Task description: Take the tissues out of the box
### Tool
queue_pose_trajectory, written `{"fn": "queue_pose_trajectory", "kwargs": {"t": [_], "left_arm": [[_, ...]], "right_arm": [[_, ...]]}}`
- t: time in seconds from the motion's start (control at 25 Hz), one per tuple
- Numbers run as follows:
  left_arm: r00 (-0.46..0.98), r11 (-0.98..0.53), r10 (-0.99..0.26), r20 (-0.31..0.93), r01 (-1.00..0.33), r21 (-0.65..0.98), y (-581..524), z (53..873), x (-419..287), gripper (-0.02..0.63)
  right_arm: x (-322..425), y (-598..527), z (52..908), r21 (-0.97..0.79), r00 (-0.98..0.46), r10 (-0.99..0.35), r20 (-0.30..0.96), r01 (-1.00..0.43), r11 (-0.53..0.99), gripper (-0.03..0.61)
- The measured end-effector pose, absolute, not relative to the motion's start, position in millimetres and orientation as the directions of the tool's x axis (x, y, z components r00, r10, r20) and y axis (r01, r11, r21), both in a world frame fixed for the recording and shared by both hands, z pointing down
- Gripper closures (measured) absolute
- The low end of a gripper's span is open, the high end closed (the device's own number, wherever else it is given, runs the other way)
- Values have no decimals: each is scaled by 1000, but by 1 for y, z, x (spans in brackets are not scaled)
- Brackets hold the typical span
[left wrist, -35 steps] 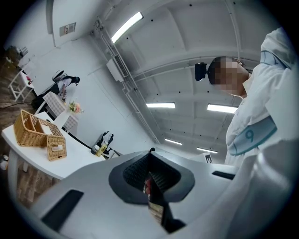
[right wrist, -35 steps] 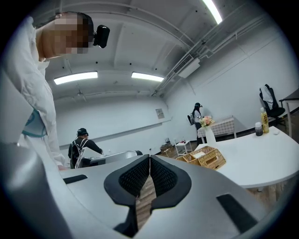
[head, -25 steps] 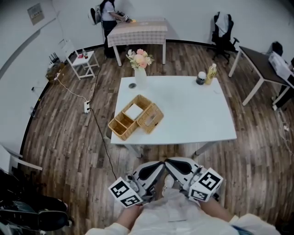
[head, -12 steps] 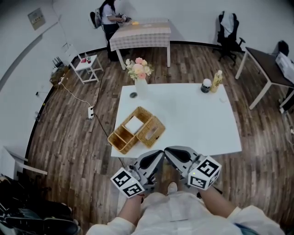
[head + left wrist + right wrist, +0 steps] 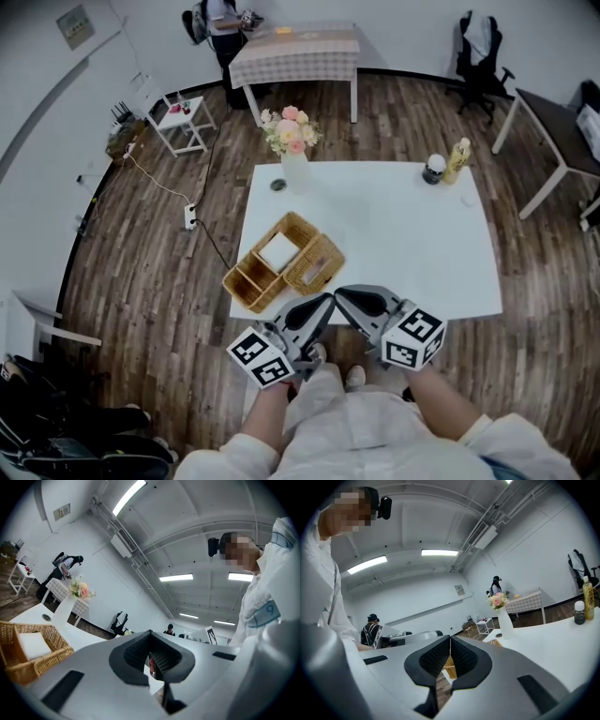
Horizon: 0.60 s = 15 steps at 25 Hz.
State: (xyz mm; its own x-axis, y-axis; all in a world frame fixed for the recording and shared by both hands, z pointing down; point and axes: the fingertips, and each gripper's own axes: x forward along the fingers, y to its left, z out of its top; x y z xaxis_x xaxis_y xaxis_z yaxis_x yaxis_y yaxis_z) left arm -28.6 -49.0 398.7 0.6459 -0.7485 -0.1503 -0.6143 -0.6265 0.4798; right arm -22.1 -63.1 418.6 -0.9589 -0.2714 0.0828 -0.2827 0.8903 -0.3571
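A wicker tissue box (image 5: 284, 263) lies at the near left of the white table (image 5: 412, 244). Its open compartment shows white tissues (image 5: 277, 251), and its woven lid part (image 5: 317, 265) sits beside them. My left gripper (image 5: 329, 299) and right gripper (image 5: 339, 294) are held side by side just short of the table's near edge, tips almost touching each other, both shut and empty. In the left gripper view the wicker tissue box (image 5: 28, 651) with the white tissues (image 5: 32, 645) lies to the left of the shut left gripper (image 5: 150, 634). The right gripper (image 5: 450, 639) also has its jaws together.
A vase of flowers (image 5: 292, 142) and a small dish (image 5: 277, 185) stand at the table's far left, a jar (image 5: 434, 169) and a bottle (image 5: 457, 159) at its far right. Behind are a checked table (image 5: 295, 52), a person (image 5: 220, 19), a chair (image 5: 478, 56) and a floor cable (image 5: 192, 220).
The table and wicker box have come nearer in the head view. Both grippers have moved forward together up to the table's near edge, still shut.
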Motion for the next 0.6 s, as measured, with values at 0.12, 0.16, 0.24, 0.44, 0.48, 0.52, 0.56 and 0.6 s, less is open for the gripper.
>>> {"fn": "queue_pose_trajectory", "kwargs": {"t": [0.12,0.16,0.24,0.44,0.48,0.52,0.56,0.6], "left_arm": [[651,-623,-746,-141,-606,495,-56,403,-35,612],[653,-623,-744,-140,-602,499,-60,404,-38,612],[659,-624,-740,-136,-597,505,-68,406,-42,612],[679,-632,-724,-119,-585,508,-86,412,-53,612],[684,-635,-721,-115,-585,505,-89,412,-55,612],[686,-637,-719,-110,-587,500,-92,413,-59,612],[685,-635,-721,-104,-594,494,-96,414,-63,612],[680,-630,-727,-95,-605,487,-99,416,-69,612]], "right_arm": [[-29,-70,423,-352,-960,-263,93,-278,894,546],[-31,-74,424,-351,-960,-264,95,-281,893,546],[-35,-81,426,-352,-958,-268,102,-287,891,546],[-47,-99,432,-362,-954,-278,113,-300,882,546],[-49,-103,433,-365,-953,-281,114,-303,880,546],[-50,-106,434,-368,-951,-286,116,-309,877,546],[-51,-110,434,-372,-949,-294,117,-316,873,546],[-51,-114,436,-376,-946,-302,119,-325,868,545]]}}
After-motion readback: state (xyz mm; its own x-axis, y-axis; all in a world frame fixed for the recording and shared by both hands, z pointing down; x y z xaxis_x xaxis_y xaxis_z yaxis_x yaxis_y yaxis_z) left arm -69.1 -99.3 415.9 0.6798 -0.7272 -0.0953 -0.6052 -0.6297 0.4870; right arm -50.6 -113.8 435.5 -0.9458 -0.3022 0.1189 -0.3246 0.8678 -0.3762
